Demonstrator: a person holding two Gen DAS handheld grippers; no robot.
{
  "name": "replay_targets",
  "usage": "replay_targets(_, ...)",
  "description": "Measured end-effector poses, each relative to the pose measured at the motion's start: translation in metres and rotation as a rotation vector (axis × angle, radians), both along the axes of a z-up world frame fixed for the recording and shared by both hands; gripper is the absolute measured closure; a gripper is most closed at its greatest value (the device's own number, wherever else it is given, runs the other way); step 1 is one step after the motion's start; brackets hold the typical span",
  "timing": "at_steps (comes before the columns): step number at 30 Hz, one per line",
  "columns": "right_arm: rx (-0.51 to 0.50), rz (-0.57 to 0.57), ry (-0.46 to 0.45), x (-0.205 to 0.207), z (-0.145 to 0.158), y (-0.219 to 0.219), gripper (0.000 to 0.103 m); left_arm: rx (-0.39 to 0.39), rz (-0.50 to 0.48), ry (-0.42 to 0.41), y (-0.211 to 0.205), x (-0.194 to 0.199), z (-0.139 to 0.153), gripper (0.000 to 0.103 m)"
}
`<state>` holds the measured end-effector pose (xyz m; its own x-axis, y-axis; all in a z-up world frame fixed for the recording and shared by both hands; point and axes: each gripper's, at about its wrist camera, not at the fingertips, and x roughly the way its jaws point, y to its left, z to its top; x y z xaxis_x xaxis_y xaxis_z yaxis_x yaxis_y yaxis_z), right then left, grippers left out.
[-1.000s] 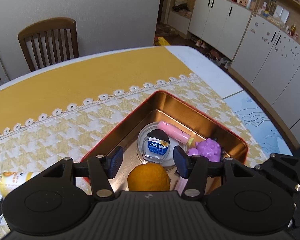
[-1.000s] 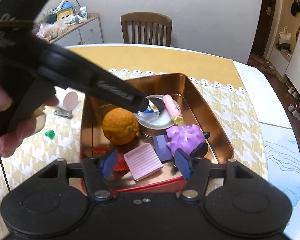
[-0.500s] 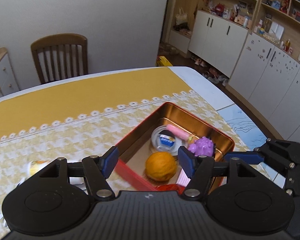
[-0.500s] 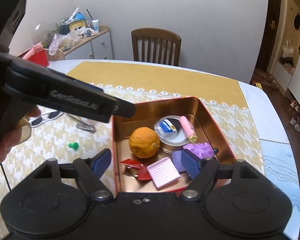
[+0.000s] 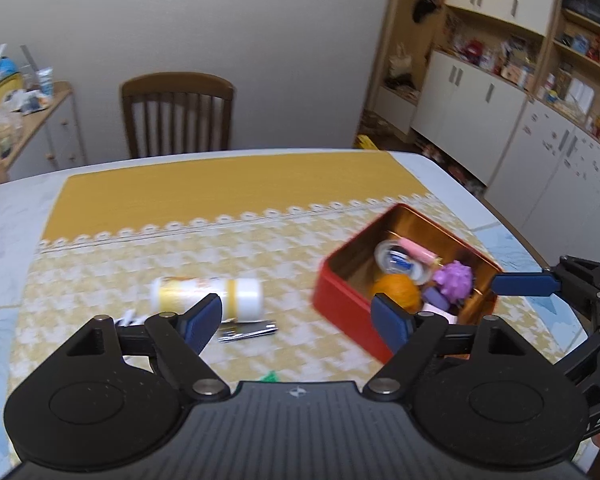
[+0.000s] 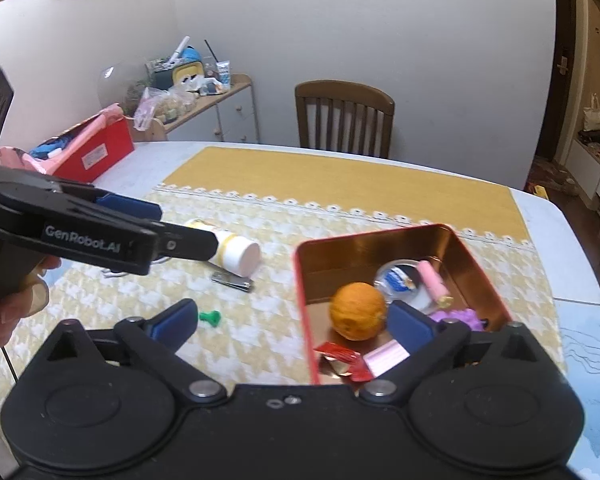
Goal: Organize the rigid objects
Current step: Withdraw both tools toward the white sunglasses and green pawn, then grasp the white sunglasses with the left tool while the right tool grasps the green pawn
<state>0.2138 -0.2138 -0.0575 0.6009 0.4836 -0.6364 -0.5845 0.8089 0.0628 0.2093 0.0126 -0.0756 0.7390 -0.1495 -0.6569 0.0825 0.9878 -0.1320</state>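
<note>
We hover over a table (image 6: 540, 216) dressed in a yellow houndstooth cloth (image 6: 268, 236), a wooden chair (image 6: 344, 120) against the white wall behind; our left gripper (image 5: 296, 316) and right gripper (image 6: 292, 322) are both spreading wider, nothing between their jaws. The red tin (image 6: 302, 304) holds an orange (image 6: 358, 316), a pink tube (image 6: 430, 280) and a purple toy (image 5: 454, 278); a white bottle (image 6: 236, 254), nail clippers (image 6: 232, 282) and a green pin (image 6: 210, 317) lie on the cloth beside it.

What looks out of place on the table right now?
Three things still lie loose on the tablecloth outside the red tin: a white and yellow bottle tipped on its side, a metal nail clipper just in front of it, and a small green piece. Nothing looks spilled or broken.
</note>
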Motion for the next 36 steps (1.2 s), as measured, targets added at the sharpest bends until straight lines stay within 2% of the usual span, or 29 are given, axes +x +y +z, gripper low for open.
replay_targets(3, 0.007, 0.016, -0.002, -0.003, -0.001, 0.01, 0.0, -0.003, 0.046, -0.021, 0.02, -0.01, -0.002, 0.018)
replay_targets(8, -0.014, 0.054, -0.001, -0.01, -0.005, 0.036, 0.0, 0.02, 0.071, -0.032, 0.052, -0.024, -0.009, 0.018)
replay_targets(18, -0.052, 0.13, 0.023, -0.015, -0.021, 0.088, 0.0, 0.034, 0.101, 0.021, 0.114, -0.031, -0.038, 0.018)
replay_targets(23, -0.084, 0.153, 0.048, -0.013, -0.036, 0.108, 0.0, 0.026, 0.131, 0.075, 0.139, -0.025, -0.061, 0.018)
replay_targets(29, -0.118, 0.139, 0.081, -0.004, -0.058, 0.124, 0.002, 0.094, 0.119, 0.103, 0.149, -0.014, -0.086, 0.018)
replay_targets(32, -0.142, 0.125, 0.092, 0.001, -0.069, 0.13, 0.004, 0.104, 0.117, 0.11, 0.151, -0.01, -0.096, 0.018)
replay_targets(36, -0.156, 0.091, 0.125, 0.011, -0.083, 0.134, 0.013, 0.133, 0.116, 0.106, 0.15, -0.005, -0.105, 0.018)
